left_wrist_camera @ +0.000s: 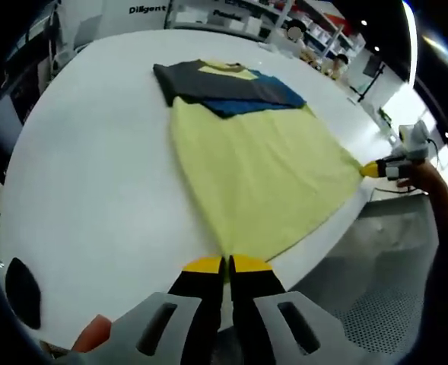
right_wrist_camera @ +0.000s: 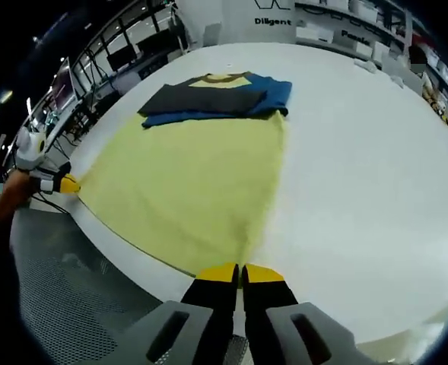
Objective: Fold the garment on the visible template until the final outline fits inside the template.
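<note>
Yellow garment [left_wrist_camera: 262, 175] hem between both jaws.

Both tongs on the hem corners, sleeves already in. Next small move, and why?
Probably lift both corners together and carry the hem toward the collar. The left tongs and right tongs look shut on the shirt's two bottom corners at the table edge, the sleeves are folded across the chest, and the yellow body lies at full length.

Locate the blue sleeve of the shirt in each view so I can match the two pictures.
Left gripper view: blue sleeve at upper centre, on the right end of the folded dark band.
Right gripper view: blue sleeve at upper centre-right, again the band's right end.
Shared landmark: the yellow collar.
</note>
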The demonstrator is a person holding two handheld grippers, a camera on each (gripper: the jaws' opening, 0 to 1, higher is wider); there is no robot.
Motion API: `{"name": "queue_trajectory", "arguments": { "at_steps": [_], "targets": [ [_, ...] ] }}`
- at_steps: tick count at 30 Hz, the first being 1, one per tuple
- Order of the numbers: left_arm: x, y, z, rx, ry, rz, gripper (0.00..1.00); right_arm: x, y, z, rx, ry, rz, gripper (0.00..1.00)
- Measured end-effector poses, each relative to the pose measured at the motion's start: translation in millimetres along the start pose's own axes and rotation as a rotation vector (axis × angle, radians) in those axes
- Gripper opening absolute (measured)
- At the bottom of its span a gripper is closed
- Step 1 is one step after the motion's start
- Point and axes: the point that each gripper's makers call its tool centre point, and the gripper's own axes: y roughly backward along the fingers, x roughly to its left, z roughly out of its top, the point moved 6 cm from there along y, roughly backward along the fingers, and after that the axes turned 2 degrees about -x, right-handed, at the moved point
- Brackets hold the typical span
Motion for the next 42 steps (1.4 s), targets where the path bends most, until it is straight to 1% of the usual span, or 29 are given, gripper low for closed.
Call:
{"name": "queue_trajectory", "arguments": {
  "at_steps": [9, 19, 33, 42],
  "targets": [
    [-1.7, 9.2, 8.9, -0.047, 0.03, -0.019, 0.0, 1.6, 12.4, 15.4, -0.051, 0.003, 0.007, 0.0],
    [1.1, 18.4, 20.9, -0.101, 0.05, -0.016, 0.0, -0.6, 22.4, 32.6, -0.097, 0.012, 0.002, 0.0],
    [6.0, 30.6, 43.4, -0.182, 0.073, -0.018, 0.0, -2.4, 35.0, 59.1, -0.162, 0.025, -0.005, 0.0],
    [8.1, 35.6, 58.2, -0.232, 0.085, -0.018, 0.0, -4.4, 40.1, 71.9, -0.192, 0.036, -0.01, 0.0]
  ]
}}
